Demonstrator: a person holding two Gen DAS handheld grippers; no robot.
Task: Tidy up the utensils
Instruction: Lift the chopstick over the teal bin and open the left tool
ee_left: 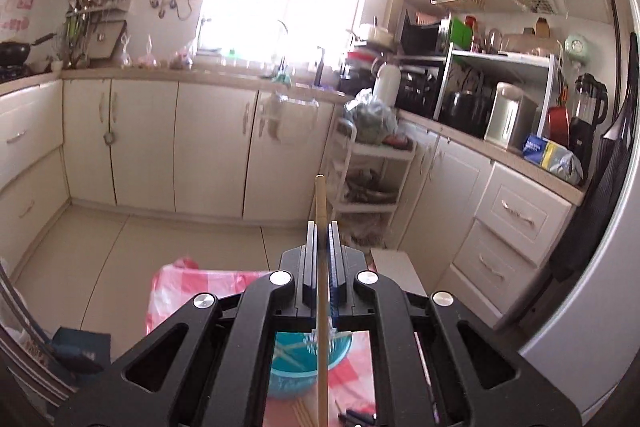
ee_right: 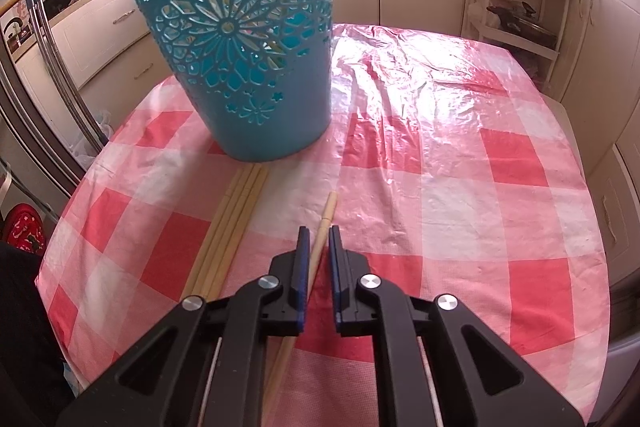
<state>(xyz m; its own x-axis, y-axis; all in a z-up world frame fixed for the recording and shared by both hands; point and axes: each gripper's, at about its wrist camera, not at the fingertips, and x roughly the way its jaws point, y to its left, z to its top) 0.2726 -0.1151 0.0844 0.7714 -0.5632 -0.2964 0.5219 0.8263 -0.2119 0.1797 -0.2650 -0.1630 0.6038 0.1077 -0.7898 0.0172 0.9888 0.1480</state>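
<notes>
My left gripper (ee_left: 321,229) is shut on a single wooden chopstick (ee_left: 321,307), which stands nearly upright and pokes out past the fingertips, high above the table. Below it, seen through the gripper frame, is the blue cut-out basket (ee_left: 296,363). In the right wrist view the same basket (ee_right: 248,47) stands on the red-and-white checked tablecloth (ee_right: 460,167). My right gripper (ee_right: 319,233) is low over the cloth, shut on another chopstick (ee_right: 329,207) that lies on the table. Several more chopsticks (ee_right: 232,227) lie side by side to its left, tips near the basket's foot.
Cream kitchen cabinets run around the room. A white shelf trolley (ee_left: 368,163) stands beyond the table's far edge. A fridge side (ee_left: 580,267) is close on the right. Metal tubes (ee_right: 48,47) stand left of the table.
</notes>
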